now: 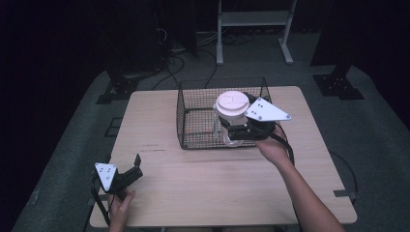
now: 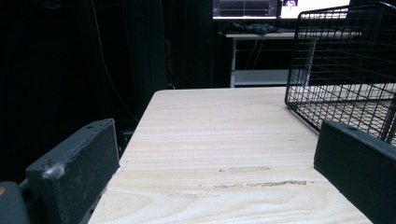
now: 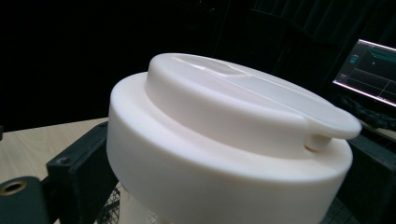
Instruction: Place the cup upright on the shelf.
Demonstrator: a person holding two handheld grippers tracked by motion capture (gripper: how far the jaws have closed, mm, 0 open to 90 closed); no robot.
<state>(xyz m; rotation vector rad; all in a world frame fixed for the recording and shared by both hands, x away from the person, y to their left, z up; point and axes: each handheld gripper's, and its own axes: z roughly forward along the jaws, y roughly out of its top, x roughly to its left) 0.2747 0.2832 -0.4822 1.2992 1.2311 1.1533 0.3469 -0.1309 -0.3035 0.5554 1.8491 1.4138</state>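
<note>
High view, centre of the frame: my right claw (image 1: 232, 131) holds a cup (image 1: 231, 118) inside the black wire basket (image 1: 193, 113). The cup has a clear, see-through body and a wide round lid (image 1: 232, 103) of matte cream-white plastic. My two black jaws are pressed on the body just under the lid, one on each side, so the claw is pinching the cup. A grey three-cornered plate (image 1: 263, 111) with small screws sits on top of the claw, to the right of the lid.

In the right gripper view the lid (image 3: 224, 140) is very near. It is smooth and thick, with a rounded edge, and a raised flat disc on top which overhangs a little at the right. The dark rubbery jaws stand at the lower left and lower right of it.

The basket is a square-mesh cage of thin wire, and it stands on the pale wooden tabletop (image 1: 212, 183), which has a fine straight grain.

At the lower left of the high view, my left claw (image 1: 129, 170) rests low over the tabletop, well apart from the basket. In the left gripper view its blocky, rough black jaws are spread wide with bare wood between them, and the basket (image 2: 345, 70) is at the upper right.
</note>
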